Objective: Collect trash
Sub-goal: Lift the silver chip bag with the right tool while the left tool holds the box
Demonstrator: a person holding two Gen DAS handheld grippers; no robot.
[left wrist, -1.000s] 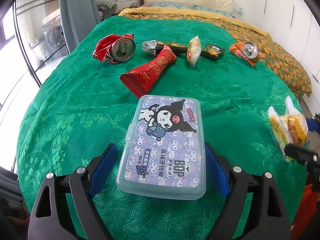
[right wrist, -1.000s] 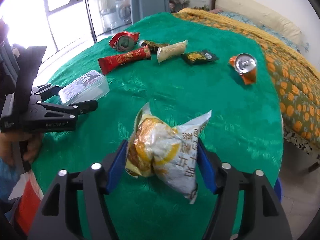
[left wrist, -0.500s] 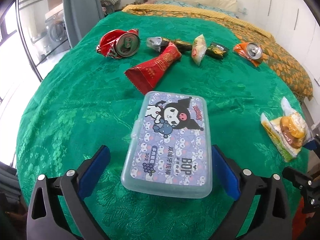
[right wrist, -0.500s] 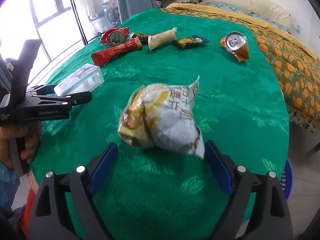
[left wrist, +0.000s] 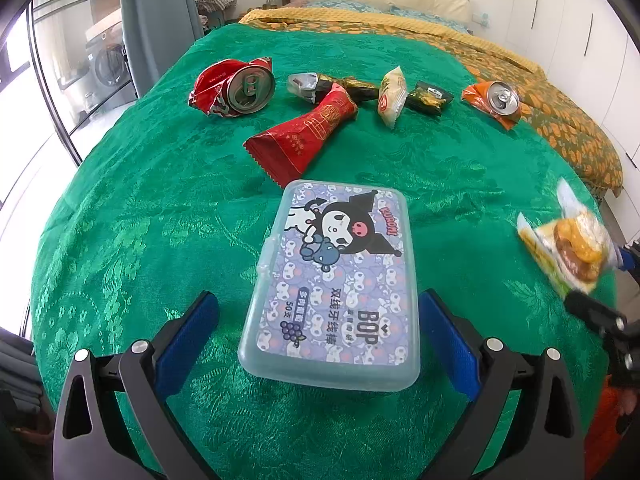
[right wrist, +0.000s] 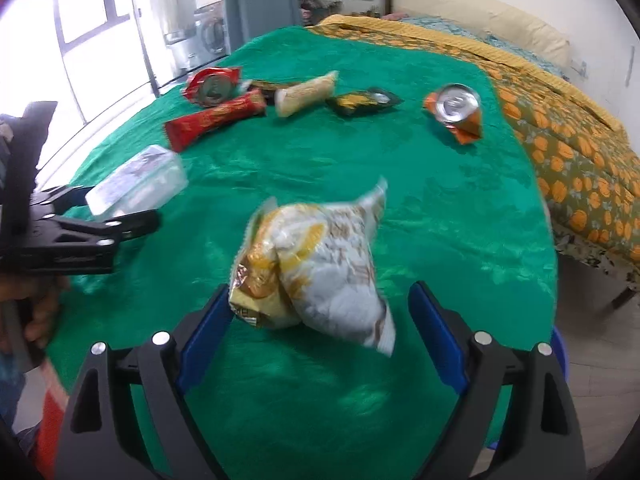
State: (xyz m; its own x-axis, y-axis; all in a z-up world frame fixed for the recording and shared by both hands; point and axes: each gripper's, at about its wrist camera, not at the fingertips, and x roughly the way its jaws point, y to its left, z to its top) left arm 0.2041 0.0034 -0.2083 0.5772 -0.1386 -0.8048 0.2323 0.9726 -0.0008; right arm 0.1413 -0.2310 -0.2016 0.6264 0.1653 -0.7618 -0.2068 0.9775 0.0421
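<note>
A clear plastic box (left wrist: pixel 332 284) with a purple cartoon label lies on the green bedspread (left wrist: pixel 120 220). My left gripper (left wrist: pixel 316 300) stands open around its near end, with a gap at each blue pad. A crumpled yellow-and-white snack bag (right wrist: pixel 316 264), blurred, sits between the fingers of my open right gripper (right wrist: pixel 320 290). It is close to the left pad and well clear of the right one. Farther back lie a crushed red can (left wrist: pixel 236 88), a red wrapper (left wrist: pixel 304 136), a cream packet (left wrist: pixel 392 96), a dark packet (left wrist: pixel 430 98) and a crushed orange can (left wrist: pixel 496 102).
The green cover ends at a yellow pumpkin-print quilt (right wrist: pixel 580 152) toward the pillows. The floor (right wrist: pixel 600 332) shows past the bed's right edge, with a blue rim low down. A glass door and a grey curtain (left wrist: pixel 160 12) stand to the left. A hand (right wrist: pixel 36 316) holds the left gripper.
Both grippers' jaws have spread wider. The box and the snack bag, gripped a second ago, now sit free between the pads. The right view has rolled slightly.
</note>
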